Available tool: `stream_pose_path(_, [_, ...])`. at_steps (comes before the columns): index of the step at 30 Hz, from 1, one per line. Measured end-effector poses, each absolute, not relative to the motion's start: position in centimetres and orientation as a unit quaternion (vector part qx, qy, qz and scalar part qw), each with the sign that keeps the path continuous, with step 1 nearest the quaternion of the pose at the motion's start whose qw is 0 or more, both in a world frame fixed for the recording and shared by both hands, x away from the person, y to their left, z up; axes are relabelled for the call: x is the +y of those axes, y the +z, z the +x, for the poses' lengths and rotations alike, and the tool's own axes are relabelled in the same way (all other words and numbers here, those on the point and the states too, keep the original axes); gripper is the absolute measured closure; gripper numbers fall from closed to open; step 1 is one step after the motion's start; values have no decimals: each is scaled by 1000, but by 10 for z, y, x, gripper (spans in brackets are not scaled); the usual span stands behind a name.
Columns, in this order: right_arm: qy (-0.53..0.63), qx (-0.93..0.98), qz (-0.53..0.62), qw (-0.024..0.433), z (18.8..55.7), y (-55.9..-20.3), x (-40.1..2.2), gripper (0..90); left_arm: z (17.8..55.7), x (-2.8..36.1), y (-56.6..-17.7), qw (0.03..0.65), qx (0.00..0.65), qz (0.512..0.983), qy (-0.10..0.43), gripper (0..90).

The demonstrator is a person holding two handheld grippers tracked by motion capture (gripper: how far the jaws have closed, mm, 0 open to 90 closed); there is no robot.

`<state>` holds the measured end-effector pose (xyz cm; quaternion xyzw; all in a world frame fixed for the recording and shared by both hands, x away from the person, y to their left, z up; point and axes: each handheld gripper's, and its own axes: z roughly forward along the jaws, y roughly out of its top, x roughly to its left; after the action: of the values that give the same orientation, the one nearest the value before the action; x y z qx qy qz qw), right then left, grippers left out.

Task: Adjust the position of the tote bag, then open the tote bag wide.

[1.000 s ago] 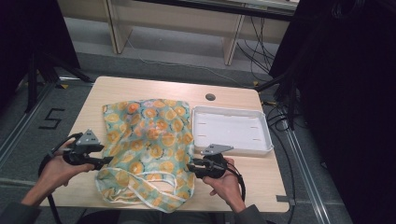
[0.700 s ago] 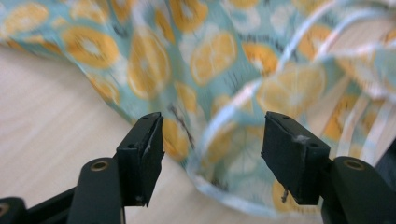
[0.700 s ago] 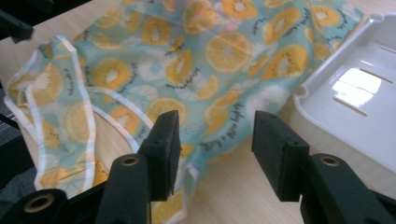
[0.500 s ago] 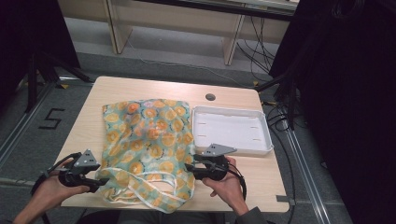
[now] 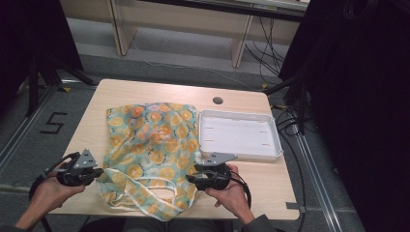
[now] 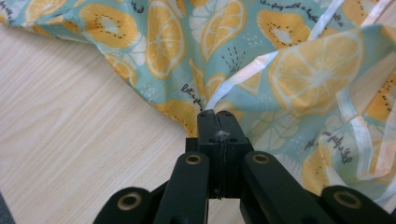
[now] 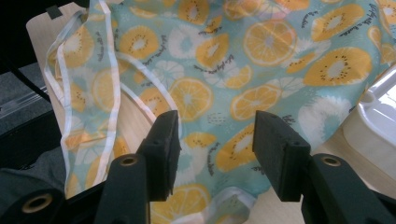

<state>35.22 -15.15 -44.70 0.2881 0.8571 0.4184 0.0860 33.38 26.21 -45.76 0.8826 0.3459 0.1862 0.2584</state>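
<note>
A cloth bag printed with orange and kiwi slices on pale blue lies flat on the wooden table. Its white-trimmed handles point toward the near edge. My left gripper sits at the bag's near left corner. In the left gripper view my left gripper has its jaws pressed together on the bag's edge. My right gripper rests at the bag's near right side. In the right gripper view my right gripper stands open above the bag, with nothing between its pads.
A shallow white tray stands right of the bag, close to the right gripper; its corner shows in the right gripper view. A round cable hole lies at the table's back. Bare tabletop spreads left of the bag.
My left gripper has moved toward the near edge of the table and to the left, at the bag's near left corner. The right gripper has hardly moved.
</note>
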Motion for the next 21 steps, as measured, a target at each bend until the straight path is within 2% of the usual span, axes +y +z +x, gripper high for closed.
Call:
stream_pose_path(3, [421,858,281,85,352,-447,-150,517,334,267,-456,253,346,882,196,895])
stream_pose_path(7, [424,859,278,69,348,-447,-144,511,334,270,-457,260,355,879,184,888])
stream_pose_path(9, [428,866,254,45,345,-449,-138,488,334,267,-459,269,365,871,189,880])
stream_pose_path(17, [412,887,207,2,331,-457,-112,432,334,272,-456,263,353,878,187,876])
stream_pose_path(21, [395,901,180,8,323,-466,-99,432,334,271,-457,274,370,867,189,876])
